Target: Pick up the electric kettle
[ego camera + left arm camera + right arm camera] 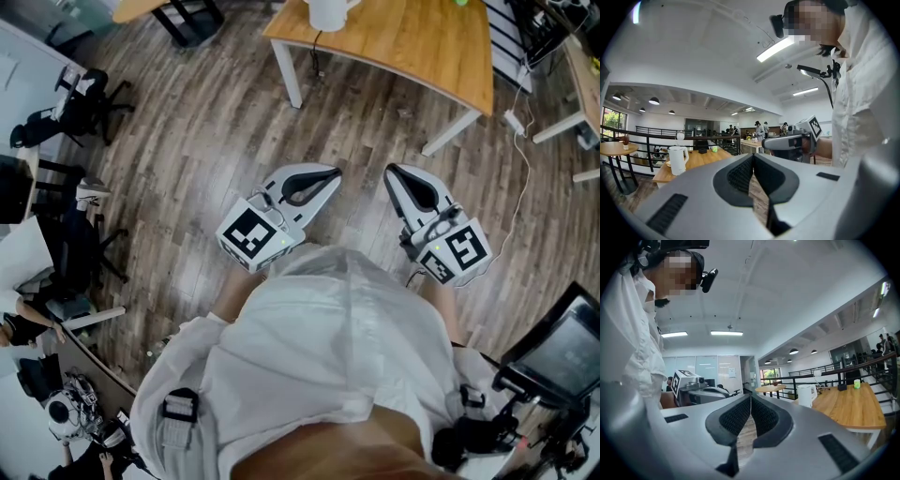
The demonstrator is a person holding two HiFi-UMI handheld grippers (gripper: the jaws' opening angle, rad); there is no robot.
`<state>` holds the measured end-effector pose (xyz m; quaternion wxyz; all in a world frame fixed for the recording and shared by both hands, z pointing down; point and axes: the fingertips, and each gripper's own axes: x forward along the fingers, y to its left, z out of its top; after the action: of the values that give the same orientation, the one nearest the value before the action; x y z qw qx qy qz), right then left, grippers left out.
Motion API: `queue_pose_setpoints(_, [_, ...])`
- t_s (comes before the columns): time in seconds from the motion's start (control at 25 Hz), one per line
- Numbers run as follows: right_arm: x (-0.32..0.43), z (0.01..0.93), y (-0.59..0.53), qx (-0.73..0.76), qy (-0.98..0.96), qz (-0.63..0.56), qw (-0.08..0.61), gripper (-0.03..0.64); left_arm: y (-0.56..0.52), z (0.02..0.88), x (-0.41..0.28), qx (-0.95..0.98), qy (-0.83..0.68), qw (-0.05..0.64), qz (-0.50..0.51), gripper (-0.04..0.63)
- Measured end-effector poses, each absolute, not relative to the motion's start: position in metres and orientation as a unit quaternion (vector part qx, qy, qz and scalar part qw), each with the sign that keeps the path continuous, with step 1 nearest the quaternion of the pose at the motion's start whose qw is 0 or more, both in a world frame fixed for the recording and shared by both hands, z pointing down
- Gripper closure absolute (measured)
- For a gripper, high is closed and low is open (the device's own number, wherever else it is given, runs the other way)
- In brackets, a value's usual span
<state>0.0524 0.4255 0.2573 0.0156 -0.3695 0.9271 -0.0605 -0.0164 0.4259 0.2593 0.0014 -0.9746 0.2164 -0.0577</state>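
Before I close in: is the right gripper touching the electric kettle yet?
Apart. Head view shows open floor between the right gripper and the table bearing the electric kettle.

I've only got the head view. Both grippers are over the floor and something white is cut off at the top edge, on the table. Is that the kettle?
Observer: Yes. The left gripper view shows the whole electric kettle, white and upright on the wooden table.
Operator: Is either gripper holding anything?
Observer: No. The left gripper and right gripper are each shut, pads together, with nothing between.
Operator: Are they aimed at it?
Observer: Not quite. The kettle sits left of the left gripper's jaw line, and right of the right gripper's in its own view.
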Motion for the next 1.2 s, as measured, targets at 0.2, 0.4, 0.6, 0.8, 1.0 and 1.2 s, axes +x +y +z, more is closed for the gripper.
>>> queue_pose_setpoints(0.2, [0.064,0.264,0.412,-0.374,0.925,-0.071,0.018,0.604,0.412,0.268,-0.009,-0.974,0.216,-0.004,-0.065,0.589])
queue_pose_setpoints(0.4, [0.073,0.265,0.392,-0.381,0.921,-0.076,0.021,0.604,0.389,0.267,-0.003,-0.975,0.212,0.000,-0.063,0.589])
queue_pose_setpoints(0.6, [0.066,0.264,0.364,-0.383,0.920,-0.078,0.025,0.604,0.360,0.267,-0.008,-0.976,0.208,0.001,-0.060,0.589])
queue_pose_setpoints(0.8, [0.055,0.255,0.315,-0.381,0.922,-0.068,0.026,0.604,0.308,0.258,-0.018,-0.976,0.209,0.003,-0.052,0.589])
queue_pose_setpoints(1.0, [0.047,0.257,0.255,-0.389,0.918,-0.071,0.029,0.604,0.249,0.261,-0.028,-0.978,0.201,0.006,-0.058,0.589])
queue_pose_setpoints(1.2, [0.023,0.248,0.211,-0.393,0.917,-0.064,0.031,0.604,0.203,0.251,-0.052,-0.980,0.193,0.012,-0.051,0.589])
